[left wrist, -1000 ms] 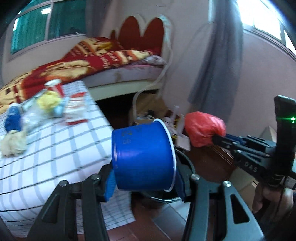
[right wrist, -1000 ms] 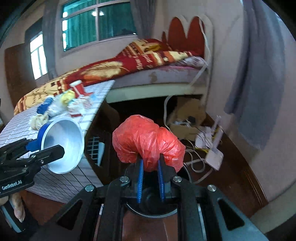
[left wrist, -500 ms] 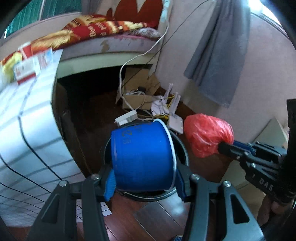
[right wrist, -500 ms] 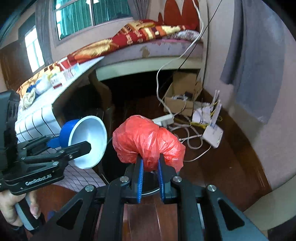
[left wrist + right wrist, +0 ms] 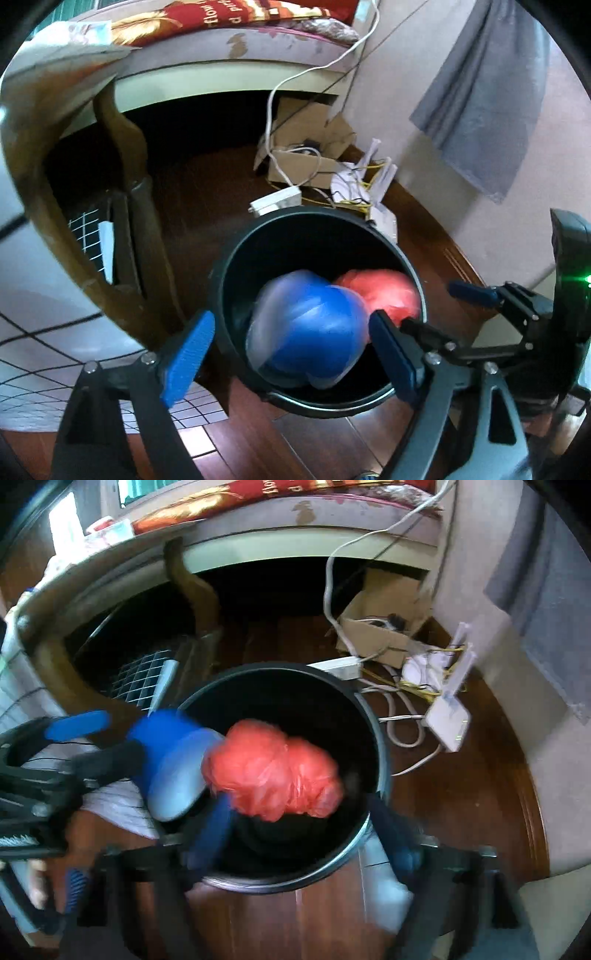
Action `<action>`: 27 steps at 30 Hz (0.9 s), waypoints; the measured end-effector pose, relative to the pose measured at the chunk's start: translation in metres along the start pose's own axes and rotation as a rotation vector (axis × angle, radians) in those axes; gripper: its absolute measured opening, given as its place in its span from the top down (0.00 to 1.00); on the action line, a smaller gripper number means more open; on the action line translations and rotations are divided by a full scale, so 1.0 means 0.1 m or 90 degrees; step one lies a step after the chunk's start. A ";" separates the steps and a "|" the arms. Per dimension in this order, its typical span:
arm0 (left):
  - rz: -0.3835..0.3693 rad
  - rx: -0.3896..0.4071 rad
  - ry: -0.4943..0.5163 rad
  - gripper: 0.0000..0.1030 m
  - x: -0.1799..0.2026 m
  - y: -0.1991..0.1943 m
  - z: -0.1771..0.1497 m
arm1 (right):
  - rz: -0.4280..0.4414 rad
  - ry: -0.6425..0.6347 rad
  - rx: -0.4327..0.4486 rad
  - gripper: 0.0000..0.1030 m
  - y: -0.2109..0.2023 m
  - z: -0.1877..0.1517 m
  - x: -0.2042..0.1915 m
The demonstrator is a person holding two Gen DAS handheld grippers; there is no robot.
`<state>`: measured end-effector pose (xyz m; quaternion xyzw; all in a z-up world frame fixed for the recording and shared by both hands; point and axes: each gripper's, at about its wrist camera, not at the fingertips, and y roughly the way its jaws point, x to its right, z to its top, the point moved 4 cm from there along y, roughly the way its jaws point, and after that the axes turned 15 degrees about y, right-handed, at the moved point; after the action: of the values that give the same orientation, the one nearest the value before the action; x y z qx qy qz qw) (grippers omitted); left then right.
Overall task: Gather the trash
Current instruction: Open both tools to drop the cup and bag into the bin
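Observation:
A black round trash bin (image 5: 236,273) stands on the wooden floor below both grippers; it also shows in the right wrist view (image 5: 380,738). A blue paper cup (image 5: 314,332) is blurred, loose inside the bin's mouth; the right wrist view shows the cup (image 5: 173,760) too. A crumpled red plastic bag (image 5: 273,771) is beside it over the bin, seen in the left wrist view (image 5: 384,291) as well. My left gripper (image 5: 291,354) is open, its blue pads apart on either side of the cup. My right gripper (image 5: 306,834) is open and blurred below the bag.
A table with a white checked cloth (image 5: 33,350) and a wooden leg (image 5: 122,229) stands left of the bin. A cardboard box (image 5: 306,147), a white router (image 5: 448,720), a power strip and cables lie behind the bin. A grey curtain (image 5: 480,103) hangs at the right.
Both grippers tilted down over the bin and opened. The blue cup left the left gripper and the red bag left the right gripper; both are now dropping into the bin.

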<state>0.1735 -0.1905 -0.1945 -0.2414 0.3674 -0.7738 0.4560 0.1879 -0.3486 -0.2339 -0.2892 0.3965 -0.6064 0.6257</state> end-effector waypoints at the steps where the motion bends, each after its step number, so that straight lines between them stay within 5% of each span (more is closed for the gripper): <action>1: 0.004 -0.005 -0.001 0.12 -0.02 0.02 -0.02 | -0.005 0.012 -0.008 0.22 0.02 0.00 0.04; 12: 0.034 -0.012 -0.001 0.05 -0.12 -0.29 -0.27 | -0.047 0.030 0.004 0.14 -0.25 -0.05 0.11; 16: 0.061 0.006 -0.004 0.04 -0.21 -0.57 -0.36 | -0.046 0.021 0.021 0.06 -0.46 -0.08 -0.01; 27: 0.111 0.054 -0.027 0.04 -0.60 -1.29 -0.45 | -0.041 -0.004 0.056 0.05 -0.95 -0.11 -0.49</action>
<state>0.1014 -0.0810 -0.1230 -0.2053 0.3439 -0.7409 0.5391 0.1308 -0.3081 -0.1519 -0.2763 0.3577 -0.6421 0.6192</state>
